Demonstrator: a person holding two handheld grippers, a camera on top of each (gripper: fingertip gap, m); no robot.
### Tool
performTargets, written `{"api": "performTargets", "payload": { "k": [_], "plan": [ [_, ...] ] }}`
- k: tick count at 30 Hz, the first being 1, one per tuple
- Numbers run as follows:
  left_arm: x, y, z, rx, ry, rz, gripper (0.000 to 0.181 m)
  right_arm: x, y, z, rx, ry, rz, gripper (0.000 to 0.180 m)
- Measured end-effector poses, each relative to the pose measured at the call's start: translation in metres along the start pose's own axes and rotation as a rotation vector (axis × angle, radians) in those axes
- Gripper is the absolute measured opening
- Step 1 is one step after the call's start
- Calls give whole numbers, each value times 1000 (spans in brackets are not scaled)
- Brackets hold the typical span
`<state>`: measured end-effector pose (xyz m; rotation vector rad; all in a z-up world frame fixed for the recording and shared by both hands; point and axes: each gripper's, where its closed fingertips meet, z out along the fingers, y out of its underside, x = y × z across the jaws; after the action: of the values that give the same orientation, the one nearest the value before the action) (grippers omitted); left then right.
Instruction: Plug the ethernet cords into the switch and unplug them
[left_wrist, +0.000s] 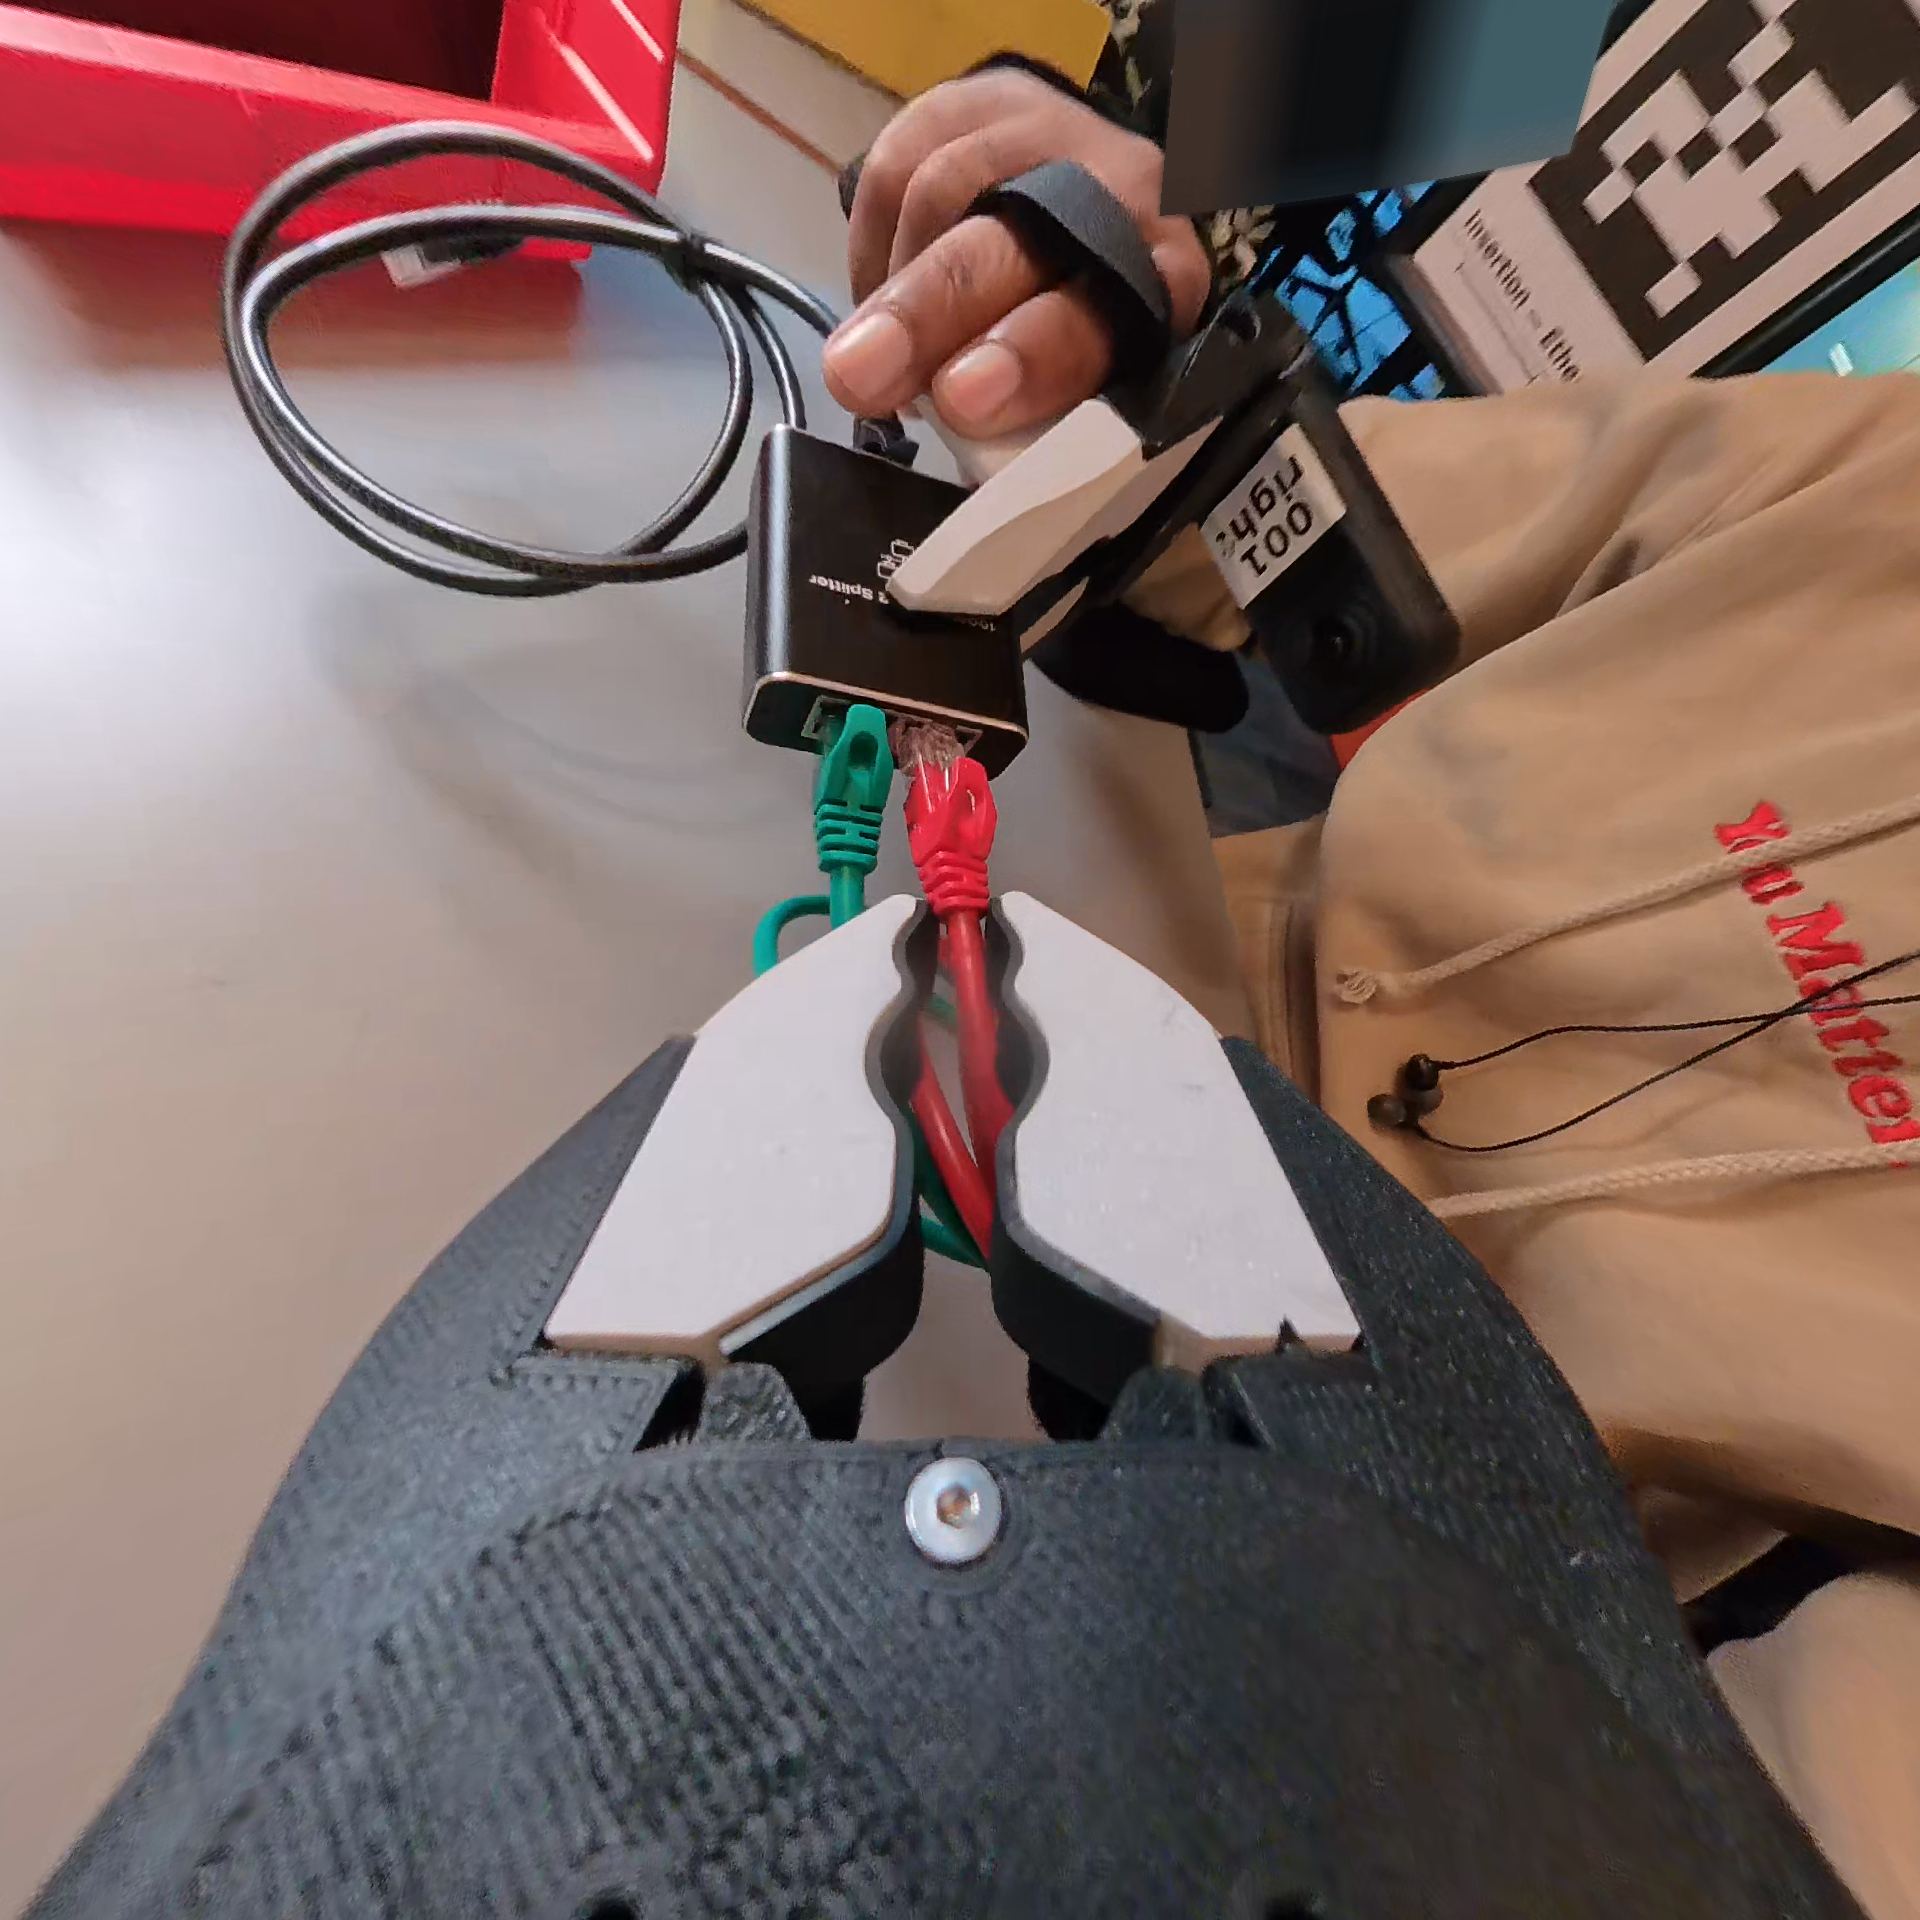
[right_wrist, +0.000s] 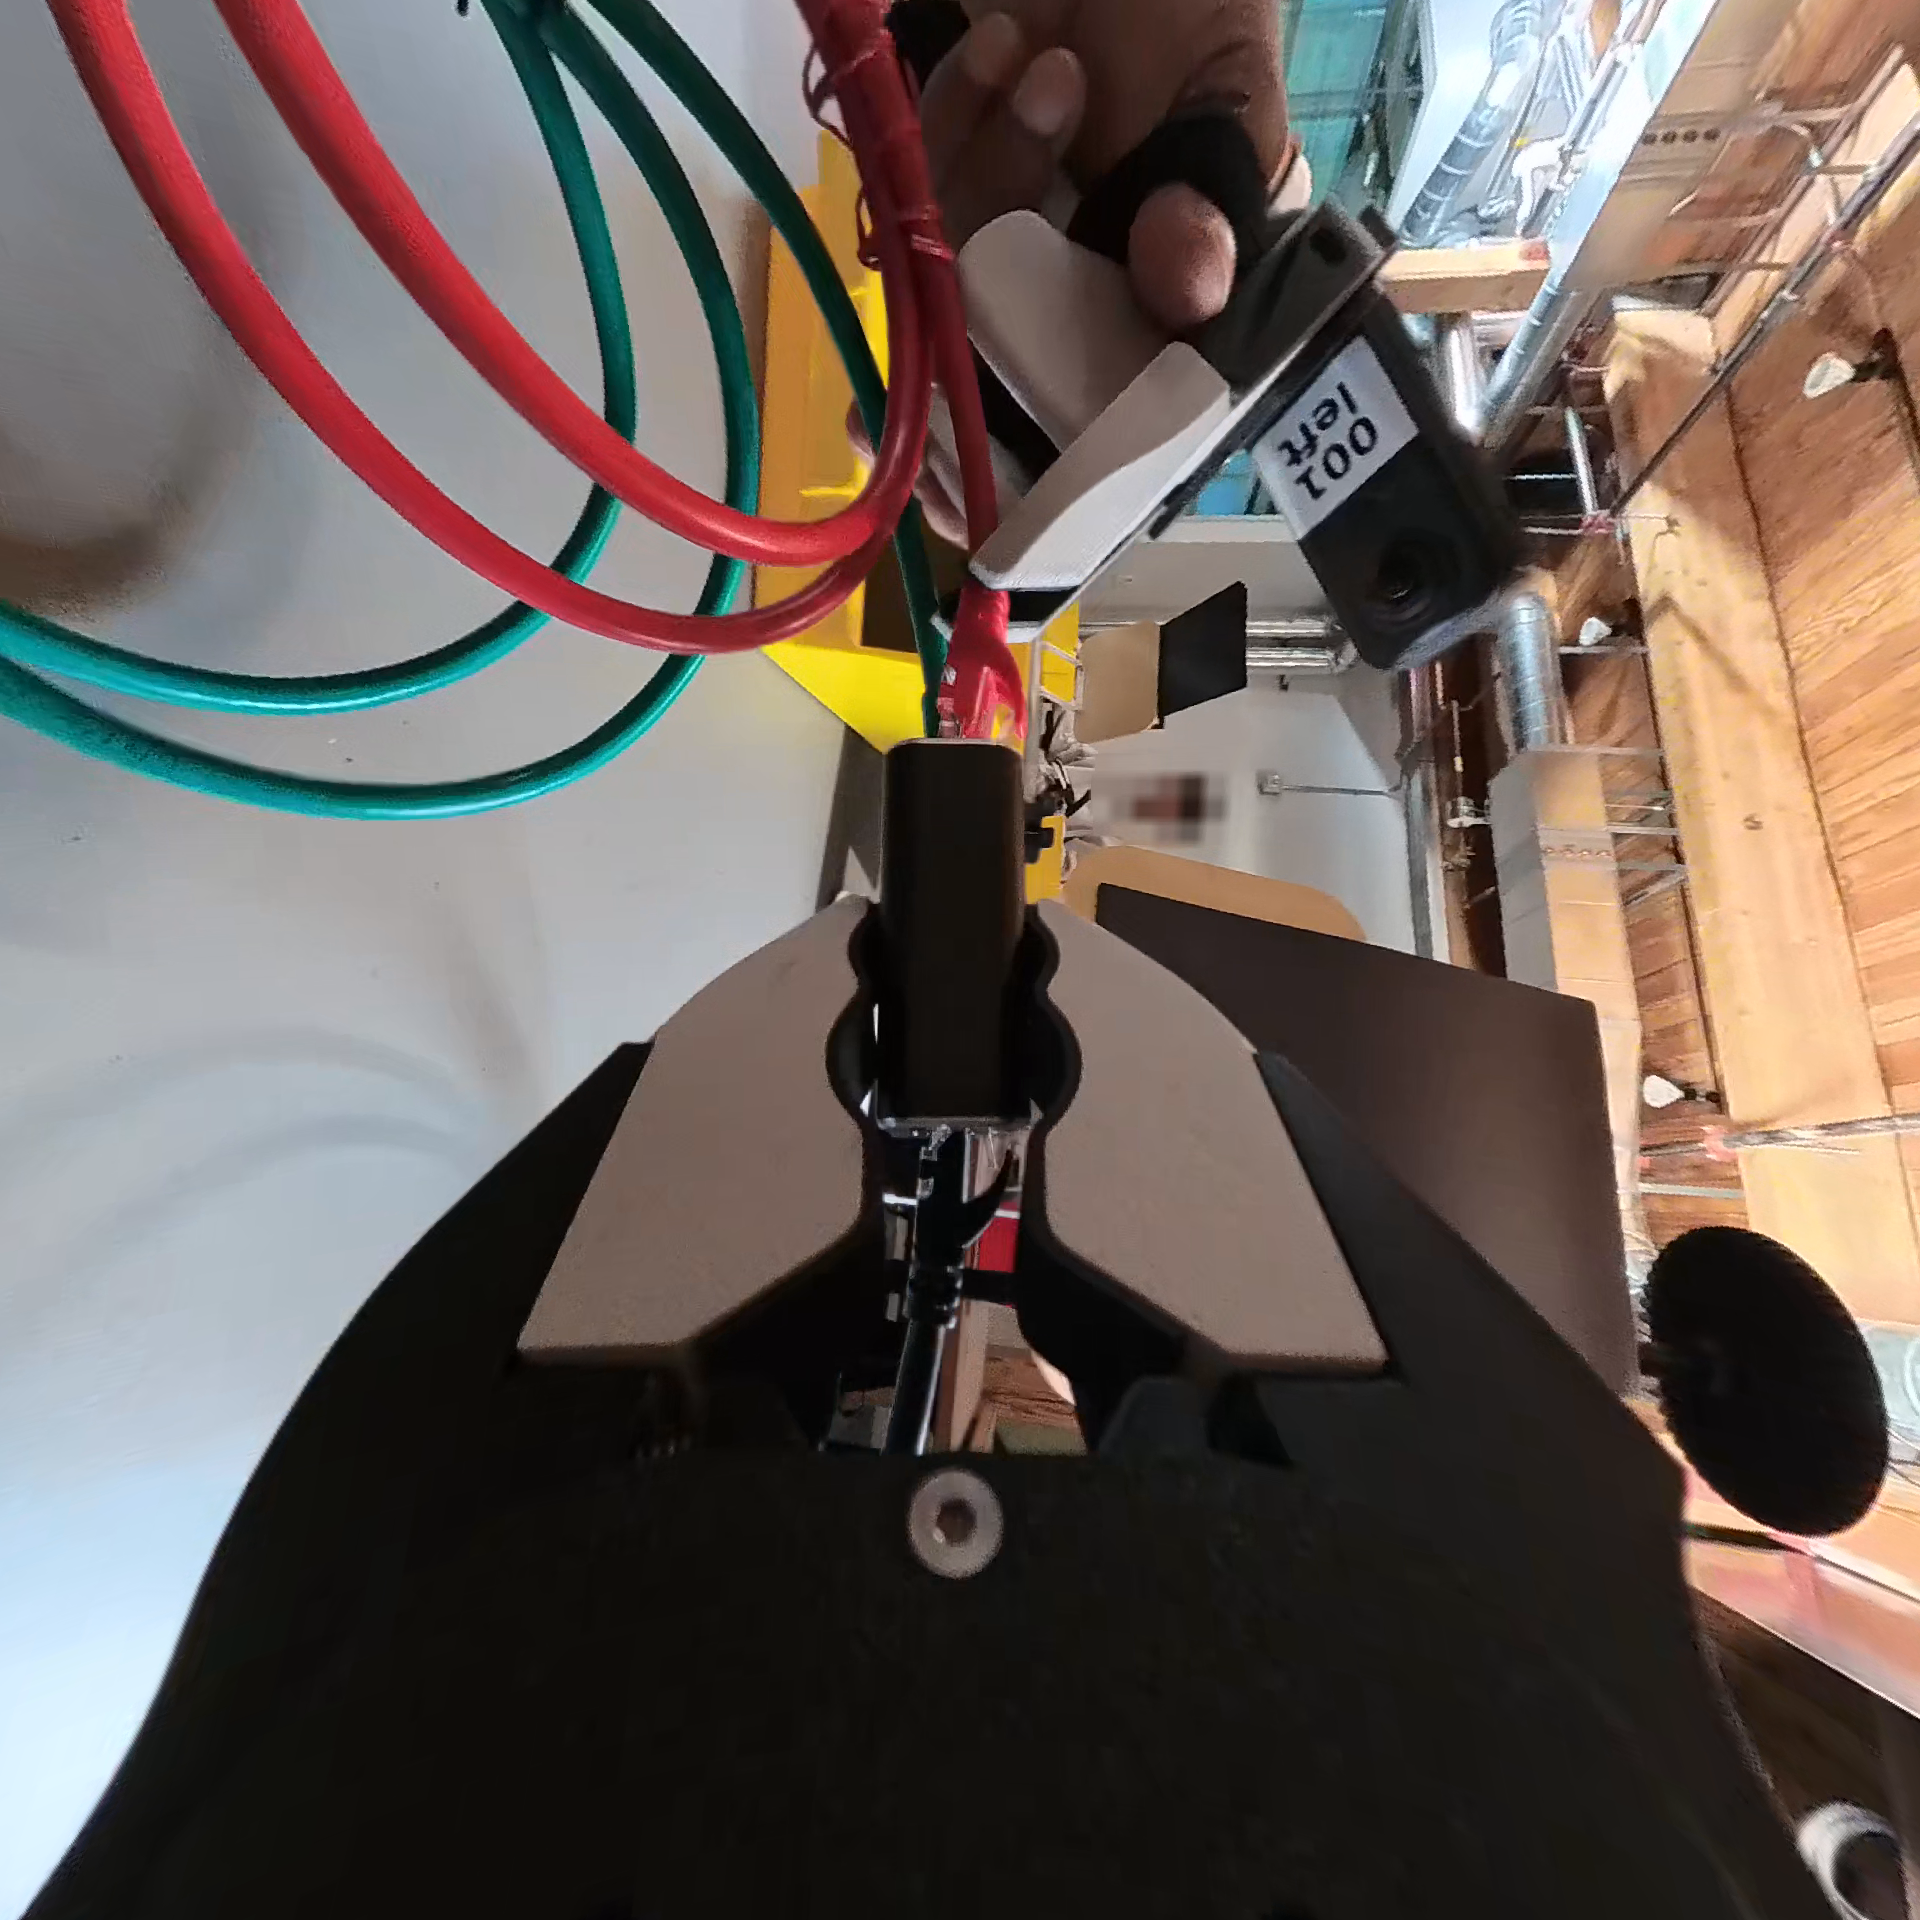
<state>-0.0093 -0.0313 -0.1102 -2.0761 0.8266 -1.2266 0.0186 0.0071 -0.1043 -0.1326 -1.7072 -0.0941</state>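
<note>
The black switch (left_wrist: 868, 582) is held off the table by my right gripper (left_wrist: 935, 613), which is shut on its body. In the right wrist view the switch (right_wrist: 945, 914) stands between the pads of the right gripper (right_wrist: 948, 925). A green ethernet plug (left_wrist: 854, 774) sits in its left port. The red plug (left_wrist: 948, 821) has its clear tip at the mouth of the right port; I cannot tell how deep it sits. My left gripper (left_wrist: 958, 920) is shut on the red cord (left_wrist: 961, 977) just behind the plug. It also shows in the right wrist view (right_wrist: 1013, 597).
The switch's black cable (left_wrist: 468, 364) loops over the white table (left_wrist: 312, 831). A red bin (left_wrist: 312, 94) stands at the far left. Red (right_wrist: 416, 416) and green (right_wrist: 665, 312) cord loops hang beside a yellow bin (right_wrist: 821, 436). A person in a tan hoodie (left_wrist: 1610, 935) is close on the right. My hands' fingertips stand some 6 cm from each other.
</note>
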Motion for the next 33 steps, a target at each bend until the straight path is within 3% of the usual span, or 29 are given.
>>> {"api": "performTargets", "payload": {
  "k": [10,17,26,33],
  "plan": [
    [-11,-12,-3,52,-147,69,9,5,3,0,-17,19,36,24],
    [-26,-2,-2,-133,-446,269,9,-1,5,4,-31,3,36,24],
    [-6,-12,-2,5,-189,60,9,8,1,-3,-2,31,38,24],
    [-2,-3,2,-13,-87,-57,9,3,3,0,-17,66,-4,24]
  ]
}}
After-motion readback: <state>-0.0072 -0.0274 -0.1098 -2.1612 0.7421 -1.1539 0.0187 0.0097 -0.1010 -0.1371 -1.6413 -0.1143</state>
